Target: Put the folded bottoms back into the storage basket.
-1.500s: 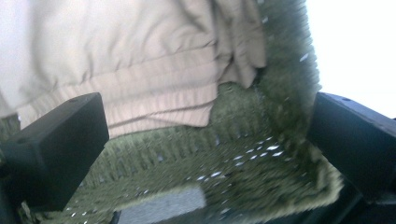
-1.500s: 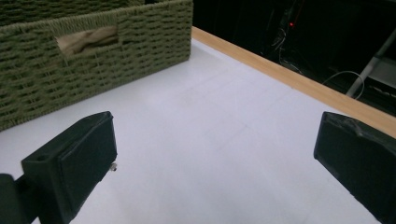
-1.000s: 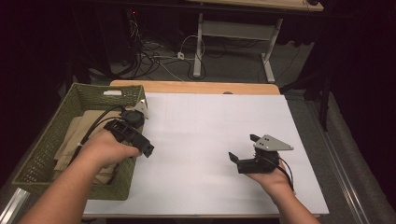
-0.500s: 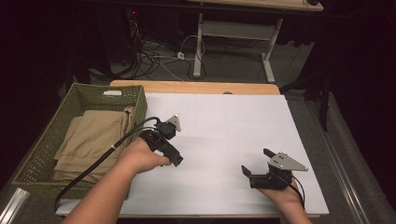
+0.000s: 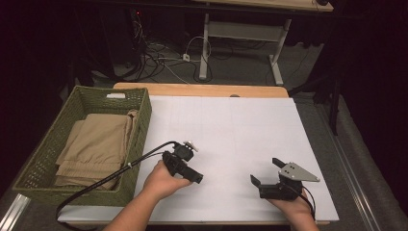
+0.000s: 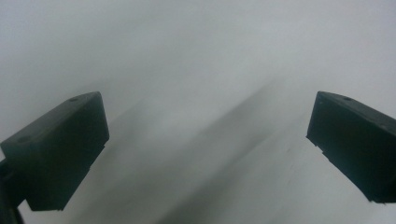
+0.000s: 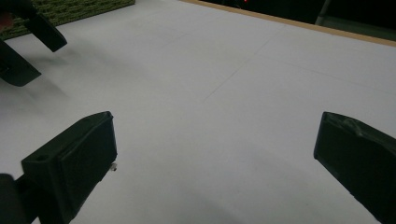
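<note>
White sheet (image 5: pixel 226 130) covers the wooden table, flat and bare. Woven green basket (image 5: pixel 36 166) at its left edge holds folded tan cloth (image 5: pixel 96 144), creased in layers. Left gripper (image 5: pixel 192 175) hovers just beside the basket, jaws wide, holding nothing. Right gripper (image 5: pixel 264 173), near the front edge, gapes equally wide.
</note>
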Available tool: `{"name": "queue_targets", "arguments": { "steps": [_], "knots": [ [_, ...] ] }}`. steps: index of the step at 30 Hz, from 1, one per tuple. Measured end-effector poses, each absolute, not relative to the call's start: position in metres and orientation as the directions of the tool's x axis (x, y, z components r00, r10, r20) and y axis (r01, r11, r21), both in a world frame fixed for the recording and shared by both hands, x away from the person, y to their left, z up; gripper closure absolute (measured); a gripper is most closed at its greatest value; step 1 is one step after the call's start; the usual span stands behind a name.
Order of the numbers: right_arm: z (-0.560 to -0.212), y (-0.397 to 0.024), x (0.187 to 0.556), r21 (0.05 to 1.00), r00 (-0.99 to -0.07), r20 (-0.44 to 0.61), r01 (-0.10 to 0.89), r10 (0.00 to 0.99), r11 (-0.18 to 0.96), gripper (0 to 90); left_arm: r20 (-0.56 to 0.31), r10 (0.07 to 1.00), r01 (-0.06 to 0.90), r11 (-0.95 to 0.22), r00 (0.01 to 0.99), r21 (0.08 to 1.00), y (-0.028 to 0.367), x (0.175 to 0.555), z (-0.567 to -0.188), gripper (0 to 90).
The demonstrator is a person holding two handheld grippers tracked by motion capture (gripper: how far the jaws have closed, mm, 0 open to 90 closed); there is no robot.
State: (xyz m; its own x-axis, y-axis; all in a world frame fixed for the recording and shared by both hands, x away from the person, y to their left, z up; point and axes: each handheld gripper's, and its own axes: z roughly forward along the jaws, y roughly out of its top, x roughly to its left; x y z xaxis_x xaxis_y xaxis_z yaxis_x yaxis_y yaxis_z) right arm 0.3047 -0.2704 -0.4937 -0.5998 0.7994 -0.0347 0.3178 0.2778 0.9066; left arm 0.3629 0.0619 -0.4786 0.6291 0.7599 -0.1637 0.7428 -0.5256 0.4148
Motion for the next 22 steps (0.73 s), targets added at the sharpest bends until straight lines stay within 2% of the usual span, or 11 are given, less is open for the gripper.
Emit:
{"name": "queue_targets", "arguments": {
  "steps": [5, 9, 12, 15, 19, 22],
  "knots": [
    [-0.494, -0.273, 0.298, 0.918, -0.605, -0.040, 0.293, 0.795, 0.269, 0.4, -0.148, 0.745, 0.654, -0.451, 0.651, 0.607, 0.068, 0.343, -0.490, 0.0],
    [-0.494, -0.275, 0.292, 0.926, -0.602, -0.041, 0.277, 0.798, 0.256, 0.3, -0.083, 0.724, 0.563, -0.453, 0.685, 0.691, 0.074, 0.322, -0.501, 0.0],
    [-0.495, -0.279, 0.287, 0.935, -0.591, -0.027, 0.271, 0.806, 0.230, 0.3, -0.066, 0.745, 0.480, -0.357, 0.664, 0.801, 0.085, 0.305, -0.506, 0.0],
    [-0.494, -0.283, 0.282, 0.941, -0.576, -0.016, 0.267, 0.817, 0.207, 0.3, -0.155, 0.755, 0.405, -0.157, 0.637, 0.901, 0.103, 0.296, -0.506, 0.0],
    [-0.492, -0.287, 0.279, 0.950, -0.560, -0.004, 0.255, 0.828, 0.177, 0.3, -0.298, 0.754, 0.497, -0.044, 0.586, 0.867, 0.118, 0.311, -0.507, 0.0],
    [-0.491, -0.290, 0.278, 0.952, -0.554, -0.006, 0.253, 0.833, 0.175, 0.3, -0.304, 0.746, 0.495, -0.039, 0.592, 0.868, 0.116, 0.312, -0.508, 0.3]
  ]
}}
